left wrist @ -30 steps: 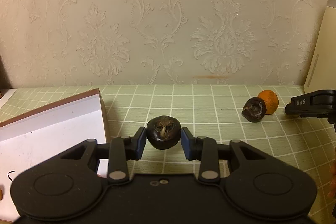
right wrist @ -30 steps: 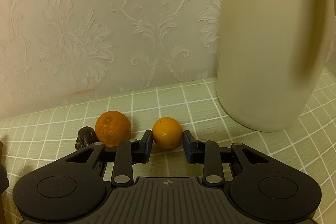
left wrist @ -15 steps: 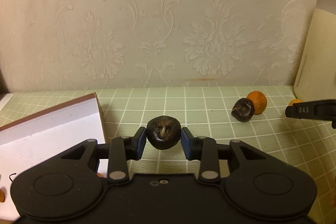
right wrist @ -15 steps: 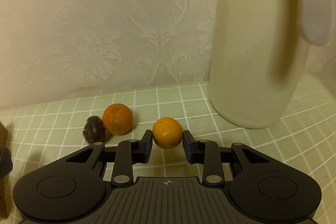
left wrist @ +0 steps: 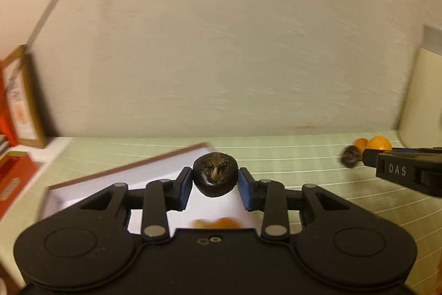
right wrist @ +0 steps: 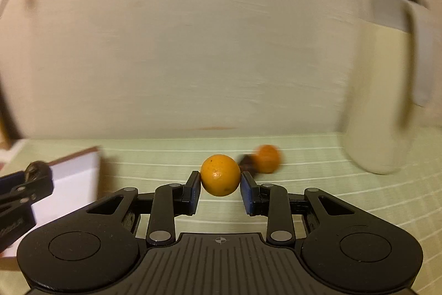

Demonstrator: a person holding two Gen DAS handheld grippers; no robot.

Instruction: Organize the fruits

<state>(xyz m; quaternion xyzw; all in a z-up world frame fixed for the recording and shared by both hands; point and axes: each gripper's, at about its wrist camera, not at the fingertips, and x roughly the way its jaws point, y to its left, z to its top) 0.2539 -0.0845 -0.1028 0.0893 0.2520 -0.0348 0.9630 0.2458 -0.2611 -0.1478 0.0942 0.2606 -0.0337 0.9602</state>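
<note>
Wrinkled matt dark fruit (left wrist: 215,177), glossy orange (right wrist: 220,175)

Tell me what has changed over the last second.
Both grippers have lifted and swung toward the white box. The left gripper now holds its dark fruit over the box; the right gripper carried its orange away from the jug. Both grips unchanged.

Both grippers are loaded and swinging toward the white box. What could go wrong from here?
1. The left gripper pinches the dark dried fruit only at its sides; a fast swing might shake it loose.
2. The right gripper carries a round orange that could roll from the pads.
3. Both converge on the white box, so they may collide.
</note>
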